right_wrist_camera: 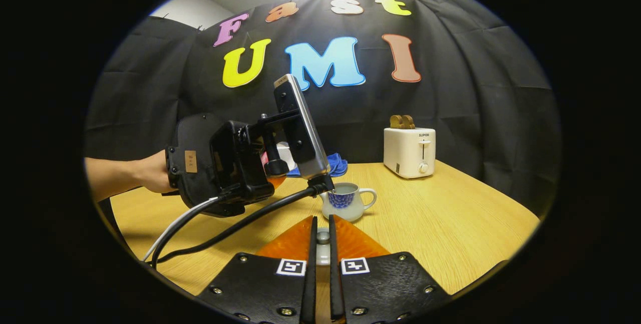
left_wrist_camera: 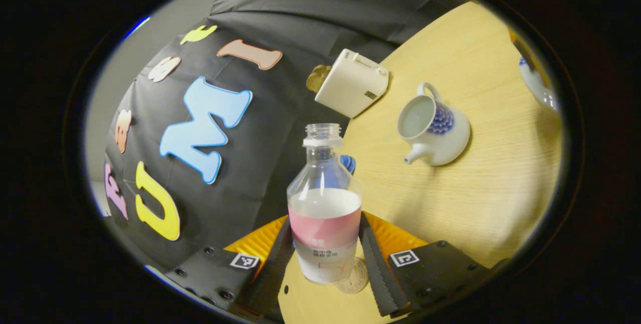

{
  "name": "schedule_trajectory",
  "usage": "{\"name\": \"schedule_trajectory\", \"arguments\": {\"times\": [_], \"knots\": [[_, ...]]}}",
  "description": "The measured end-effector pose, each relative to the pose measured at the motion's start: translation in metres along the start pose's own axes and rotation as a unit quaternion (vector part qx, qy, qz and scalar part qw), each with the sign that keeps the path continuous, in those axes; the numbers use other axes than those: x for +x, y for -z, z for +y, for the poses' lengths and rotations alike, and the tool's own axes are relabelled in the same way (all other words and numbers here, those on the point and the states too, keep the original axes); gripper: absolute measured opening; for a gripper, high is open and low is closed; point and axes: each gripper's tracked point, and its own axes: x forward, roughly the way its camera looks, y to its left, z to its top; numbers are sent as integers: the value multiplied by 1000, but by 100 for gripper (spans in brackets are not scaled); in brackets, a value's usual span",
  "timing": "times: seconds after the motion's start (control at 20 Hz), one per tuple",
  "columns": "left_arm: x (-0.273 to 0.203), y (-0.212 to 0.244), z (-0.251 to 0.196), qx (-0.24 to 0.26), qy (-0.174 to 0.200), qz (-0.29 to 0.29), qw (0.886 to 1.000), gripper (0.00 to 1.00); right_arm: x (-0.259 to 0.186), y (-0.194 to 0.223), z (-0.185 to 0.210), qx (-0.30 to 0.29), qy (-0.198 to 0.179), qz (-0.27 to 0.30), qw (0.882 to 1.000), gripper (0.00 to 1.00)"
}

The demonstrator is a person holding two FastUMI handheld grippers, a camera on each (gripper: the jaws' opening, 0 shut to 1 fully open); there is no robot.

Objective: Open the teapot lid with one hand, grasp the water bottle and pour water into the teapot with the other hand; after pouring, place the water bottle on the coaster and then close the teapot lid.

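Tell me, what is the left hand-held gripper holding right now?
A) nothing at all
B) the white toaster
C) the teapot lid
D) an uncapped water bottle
D: in the left gripper view the left hand-held gripper has both fingers pressed on the water bottle, whose neck has no cap, while the open teapot stands apart on the table.

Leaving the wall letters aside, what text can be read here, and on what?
"SUPOR": on the front of the toaster.
Water bottle label: printed lines, too blurred to read.
Coaster: round print, too small to read.
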Motion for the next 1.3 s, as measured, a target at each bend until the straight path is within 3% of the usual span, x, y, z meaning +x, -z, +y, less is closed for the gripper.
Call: {"name": "schedule_trajectory", "arguments": {"times": [0.3,0.6,1.1,1.3], "knots": [[8,-5,-11,79,22,11,997,86,-3,2,-3,-4,3,8,1000,11],[11,-16,-5,119,26,9,993,85,-3,5,-5,6,0,20,1000,11],[8,-22,0,194,59,29,979,85,-3,11,-3,25,-12,41,999,11],[4,-30,8,233,56,37,970,84,-2,12,-1,32,-18,47,998,11]]}}
